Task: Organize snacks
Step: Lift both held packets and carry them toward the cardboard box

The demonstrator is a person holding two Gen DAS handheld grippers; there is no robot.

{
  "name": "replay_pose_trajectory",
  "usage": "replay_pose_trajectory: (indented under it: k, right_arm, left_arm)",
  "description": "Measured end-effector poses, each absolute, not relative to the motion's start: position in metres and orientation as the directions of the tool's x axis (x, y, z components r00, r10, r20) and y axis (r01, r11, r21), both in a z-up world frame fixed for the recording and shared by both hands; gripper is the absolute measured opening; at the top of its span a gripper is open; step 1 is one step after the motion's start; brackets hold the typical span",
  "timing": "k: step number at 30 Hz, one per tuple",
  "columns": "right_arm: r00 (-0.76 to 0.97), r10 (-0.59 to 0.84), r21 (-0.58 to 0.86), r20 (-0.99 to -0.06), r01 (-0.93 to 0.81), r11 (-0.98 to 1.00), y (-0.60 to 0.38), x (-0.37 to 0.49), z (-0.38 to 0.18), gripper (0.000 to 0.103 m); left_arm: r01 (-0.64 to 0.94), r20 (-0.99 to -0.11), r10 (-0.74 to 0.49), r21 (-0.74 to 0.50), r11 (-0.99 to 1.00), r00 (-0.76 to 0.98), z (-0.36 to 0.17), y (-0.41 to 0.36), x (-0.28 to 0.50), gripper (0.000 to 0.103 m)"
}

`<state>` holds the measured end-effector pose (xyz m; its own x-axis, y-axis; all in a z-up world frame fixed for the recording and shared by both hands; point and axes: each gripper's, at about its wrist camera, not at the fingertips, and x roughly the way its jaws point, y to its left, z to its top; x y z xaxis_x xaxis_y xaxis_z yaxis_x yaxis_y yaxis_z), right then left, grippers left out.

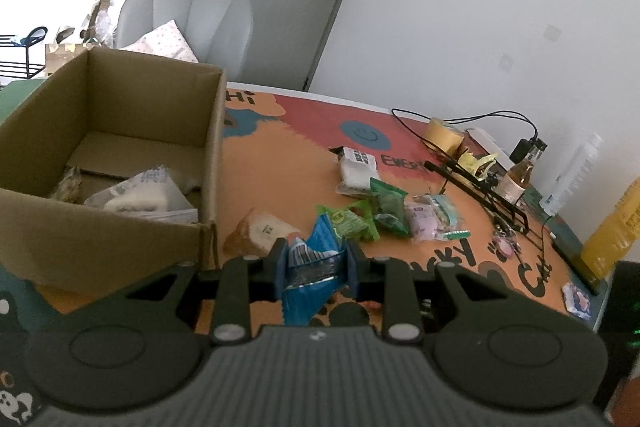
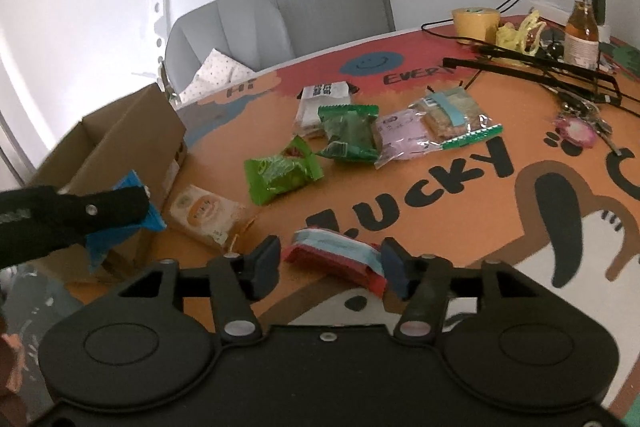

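The left gripper (image 1: 316,267) clamps a blue packet (image 1: 310,269) just right of the cardboard box (image 1: 120,99). The right gripper (image 2: 330,267) stands open around a red packet (image 2: 336,259) lying on the table (image 2: 440,227), its long axis running left to right between the unclenched jaws. Other snacks lie farther off.

Crumpled blue packet (image 1: 314,263) pinched upright beside open cardboard box (image 1: 108,131) — red packet (image 2: 340,259) flat on table.
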<state>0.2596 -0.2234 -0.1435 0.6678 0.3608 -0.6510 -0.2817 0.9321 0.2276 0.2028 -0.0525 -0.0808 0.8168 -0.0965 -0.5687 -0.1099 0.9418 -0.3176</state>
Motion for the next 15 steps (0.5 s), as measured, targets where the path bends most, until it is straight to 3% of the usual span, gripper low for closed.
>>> replay_pose_trajectory:
  k: [7,15]
  right_arm:
    - [0.689,0.316,0.144,-0.652,-0.297,0.944,-0.213,0.263,-0.148,0.08]
    - [0.716,0.279,0.082,-0.64,-0.298,0.951,-0.209,0.271,-0.155,0.081]
  left_arm:
    - [-0.111,-0.573,-0.101,-0.323,0.94,0.813,-0.083,-0.052,0.205,0.028]
    - [-0.119,-0.578,-0.099,-0.327,0.938,0.81,-0.085,-0.049,0.207,0.029]
